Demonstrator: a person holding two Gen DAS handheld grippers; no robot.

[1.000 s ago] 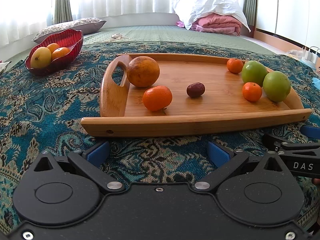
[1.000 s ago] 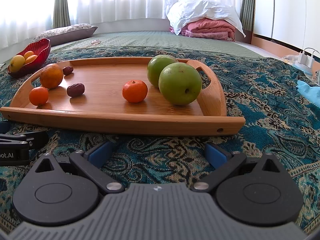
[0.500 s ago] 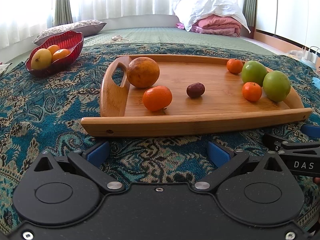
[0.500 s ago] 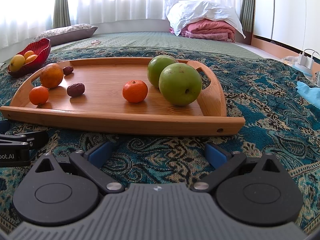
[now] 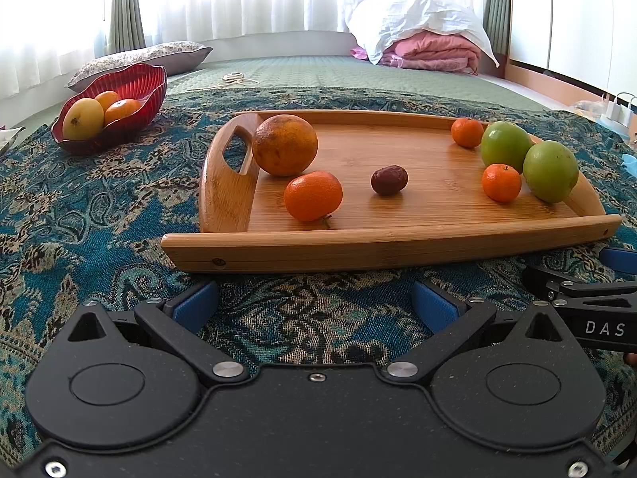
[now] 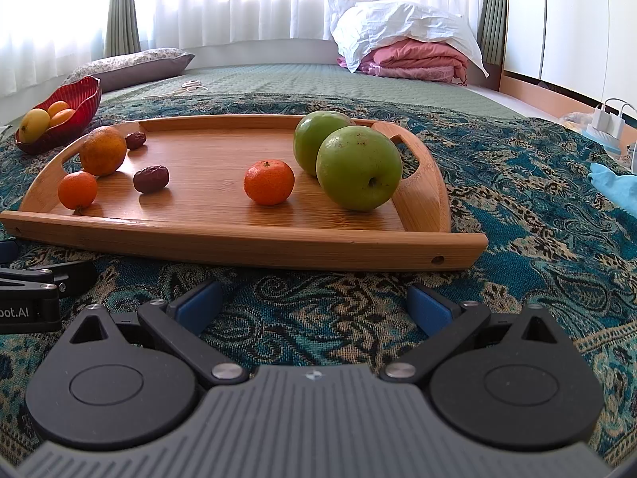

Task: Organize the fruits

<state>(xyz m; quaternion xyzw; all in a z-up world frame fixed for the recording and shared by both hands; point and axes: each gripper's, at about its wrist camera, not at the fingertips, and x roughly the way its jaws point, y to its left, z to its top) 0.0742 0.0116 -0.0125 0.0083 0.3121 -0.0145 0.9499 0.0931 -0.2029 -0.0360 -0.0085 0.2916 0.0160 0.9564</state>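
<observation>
With both our left gripper and right gripper spread empty before the tray, fruit sits in tray and red bowl alike, so sorting could be starting or finished.

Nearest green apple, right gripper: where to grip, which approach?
Grip the nearest green apple across its widest middle, coming from the front over the tray rim. The second apple touches behind-left and the handle sits right, so approach slightly from above. Right gripper is open.

Fruit scattered on a wooden tray

Large mottled orange and small tangerine left, dark red date centre, two green apples touching at right.
</observation>
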